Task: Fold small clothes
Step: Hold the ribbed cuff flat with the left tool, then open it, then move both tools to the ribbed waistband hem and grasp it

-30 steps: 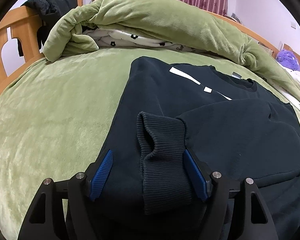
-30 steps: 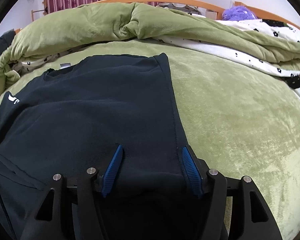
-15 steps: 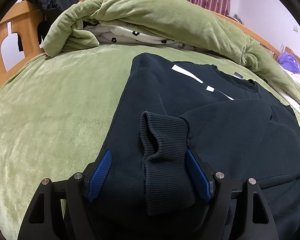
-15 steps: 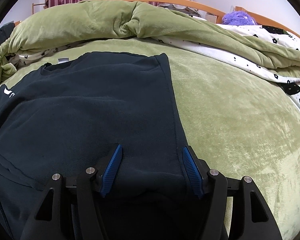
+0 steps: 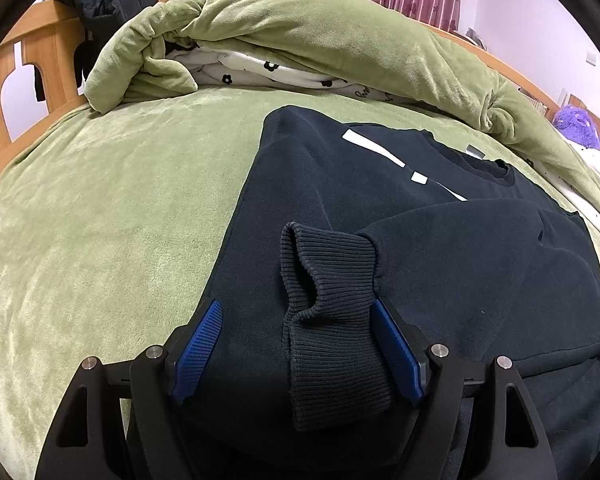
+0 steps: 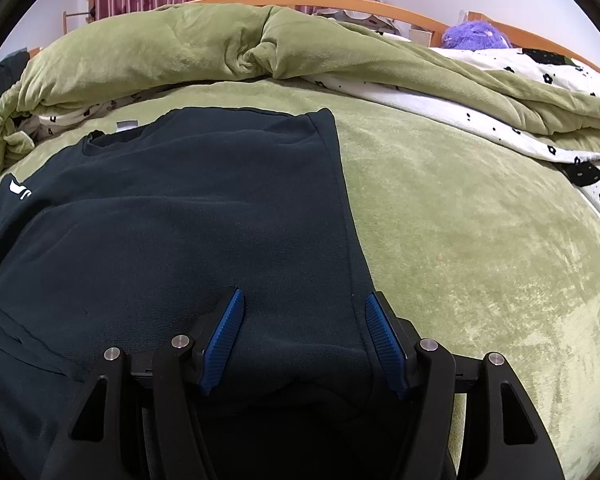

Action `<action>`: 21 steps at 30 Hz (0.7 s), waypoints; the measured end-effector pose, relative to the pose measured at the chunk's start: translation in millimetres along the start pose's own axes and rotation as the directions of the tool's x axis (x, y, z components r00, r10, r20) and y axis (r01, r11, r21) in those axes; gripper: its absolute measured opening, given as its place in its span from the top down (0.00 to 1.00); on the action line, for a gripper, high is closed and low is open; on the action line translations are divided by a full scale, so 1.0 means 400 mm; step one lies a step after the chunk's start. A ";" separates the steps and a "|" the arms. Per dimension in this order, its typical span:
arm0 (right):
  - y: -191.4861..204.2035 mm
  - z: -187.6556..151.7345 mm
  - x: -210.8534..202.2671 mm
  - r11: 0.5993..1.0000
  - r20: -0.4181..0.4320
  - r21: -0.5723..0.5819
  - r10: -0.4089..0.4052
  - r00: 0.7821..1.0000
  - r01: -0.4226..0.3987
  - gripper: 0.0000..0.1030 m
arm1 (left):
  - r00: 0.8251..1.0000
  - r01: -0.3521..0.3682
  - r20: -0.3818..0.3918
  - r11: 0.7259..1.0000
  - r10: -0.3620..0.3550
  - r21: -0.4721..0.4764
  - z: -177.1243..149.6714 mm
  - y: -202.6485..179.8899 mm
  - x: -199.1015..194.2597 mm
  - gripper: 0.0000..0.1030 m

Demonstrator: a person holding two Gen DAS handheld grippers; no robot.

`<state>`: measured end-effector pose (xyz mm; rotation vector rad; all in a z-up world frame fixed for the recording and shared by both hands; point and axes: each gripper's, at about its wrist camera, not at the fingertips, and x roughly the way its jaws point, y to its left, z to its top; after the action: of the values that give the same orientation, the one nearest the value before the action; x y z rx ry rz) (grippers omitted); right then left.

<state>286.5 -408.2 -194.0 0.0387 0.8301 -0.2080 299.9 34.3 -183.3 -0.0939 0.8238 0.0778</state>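
Bed cover (image 5: pixel 112 208): a plush, short-pile green sheet under everything you are working on, slightly mottled where the nap is brushed; it reaches the wooden bed frame (image 5: pixel 48 60) at the far left edge.

Quilt (image 5: pixel 340 36): thick green fleece with a white flower-print lining, rolled in a long bunch along the bed's far edge.

Sweatshirt (image 5: pixel 340 200): dark navy, soft matte knit, lying flat on the cover toward your near edge. Its round collar (image 6: pixel 112 140) points at the far edge, so its long axis runs from you toward the quilt. White print marks (image 5: pixel 376 152) cross the chest. One sleeve is folded across the body.

Cuff (image 5: pixel 328 300): thick ribbed knit at the folded sleeve's end, pinched into a fold and turned toward you.

Sweatshirt's right side (image 6: pixel 340 208): a straight seamed edge running away from you, with bare cover beyond it.

Left gripper (image 5: pixel 296 340): your ribbed blue pads (image 5: pixel 198 344) stand wide apart; the cuff lies between them against the right-hand pad, with the other pad clear of it. It looks loose rather than pinched, though the contact is hard to read.

Right gripper (image 6: pixel 304 332): fingers apart, straddling the sweatshirt's side seam near the hem, with fabric between them but no pinch visible.
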 end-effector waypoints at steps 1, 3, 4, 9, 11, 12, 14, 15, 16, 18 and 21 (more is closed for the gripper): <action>-0.002 0.000 0.000 1.000 0.000 0.005 0.005 1.000 -0.005 0.39 | 1.000 0.003 0.001 1.000 -0.003 -0.003 0.000 0.001 -0.002 0.27; -0.006 0.000 -0.002 1.000 0.002 0.015 0.007 1.000 -0.007 0.36 | 1.000 0.009 0.004 1.000 -0.009 -0.007 0.001 0.002 -0.007 0.27; -0.009 0.000 -0.003 1.000 0.001 0.022 0.004 1.000 -0.004 0.34 | 1.000 0.014 0.002 1.000 -0.014 -0.010 0.000 0.004 -0.010 0.27; -0.036 -0.001 -0.025 0.998 -0.019 0.066 0.016 1.000 -0.015 0.32 | 1.000 0.026 -0.007 1.000 -0.026 -0.017 -0.012 0.018 -0.056 0.27; -0.047 -0.009 -0.054 0.998 -0.025 0.065 0.024 0.999 -0.022 0.32 | 1.000 0.026 0.001 1.000 -0.026 -0.014 -0.025 0.024 -0.092 0.27; -0.052 -0.018 -0.078 0.998 -0.021 0.056 0.020 1.000 -0.019 0.32 | 1.000 0.027 0.008 1.000 -0.027 -0.010 -0.037 0.026 -0.119 0.27; -0.062 -0.044 -0.132 0.999 -0.006 0.033 0.027 1.000 -0.027 0.32 | 1.000 0.026 0.005 1.000 -0.026 -0.006 -0.056 0.030 -0.157 0.27; -0.066 -0.055 -0.151 0.999 -0.005 0.022 0.029 1.000 -0.028 0.32 | 1.000 0.028 0.004 1.000 -0.028 -0.006 -0.064 0.033 -0.173 0.27; -0.071 -0.068 -0.173 0.999 -0.006 0.008 0.031 1.000 -0.031 0.32 | 0.999 0.032 0.004 0.999 -0.032 -0.006 -0.074 0.038 -0.197 0.27; -0.086 -0.099 -0.221 0.999 -0.005 -0.014 0.036 0.999 -0.036 0.32 | 0.999 0.039 0.012 0.999 -0.038 -0.007 -0.098 0.046 -0.249 0.27; -0.124 -0.147 -0.287 0.999 -0.007 -0.006 0.051 0.999 -0.051 0.32 | 0.999 0.047 0.024 0.999 -0.046 -0.011 -0.132 0.062 -0.315 0.27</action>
<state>158.5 -430.6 -147.0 0.0549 0.8362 -0.1577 173.6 49.0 -127.8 -0.1225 0.7972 0.0395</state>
